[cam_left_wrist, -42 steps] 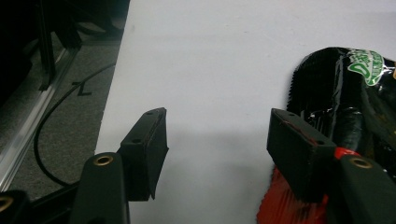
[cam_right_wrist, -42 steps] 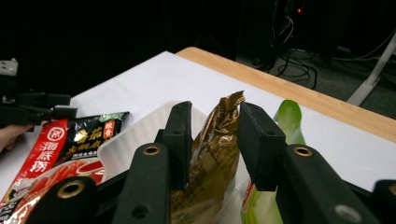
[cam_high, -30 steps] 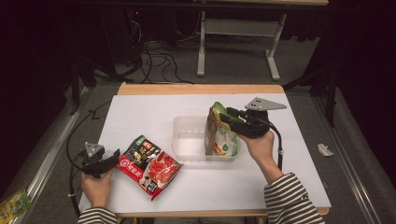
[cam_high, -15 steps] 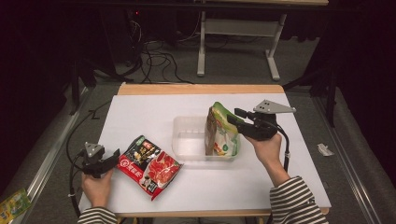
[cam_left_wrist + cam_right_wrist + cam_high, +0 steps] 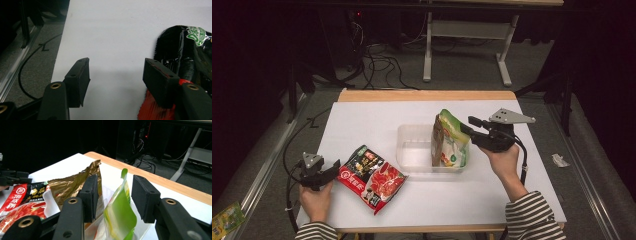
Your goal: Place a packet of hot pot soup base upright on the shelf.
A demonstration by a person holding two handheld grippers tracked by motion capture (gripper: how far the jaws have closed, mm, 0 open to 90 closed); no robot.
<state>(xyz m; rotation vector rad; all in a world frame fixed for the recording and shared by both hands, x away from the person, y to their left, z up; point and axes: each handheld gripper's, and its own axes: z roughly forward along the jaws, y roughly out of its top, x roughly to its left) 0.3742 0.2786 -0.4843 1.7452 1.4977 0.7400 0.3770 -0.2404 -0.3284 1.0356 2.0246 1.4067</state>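
Green pouch [image 5: 454,145] is standing upright in the right end of the clear plastic tub [image 5: 412,147], leaning beside a gold-brown pouch [image 5: 438,142] in the same tub. In the right gripper view the green pouch's top edge [image 5: 123,195] is sitting between the two black jaws, with a gap showing on each side; pads not pressing on it.

Desk [image 5: 362,120], white-topped with a wooden far edge, is carrying everything. The tub is sitting near the middle of it. Red and black sauce packet [image 5: 371,178] is lying flat on the desk, just left of the tub and towards the near edge.

Right hand-held gripper [image 5: 471,126] is hovering level at the pouch top, released; its jaws have just been opening, with the green pouch between them.

Left hand-held gripper [image 5: 333,167] is resting at the left near corner of the desk, jaws spread wide and released. One jaw is sitting against the packet's edge [image 5: 180,50]; bare desk between the jaws.
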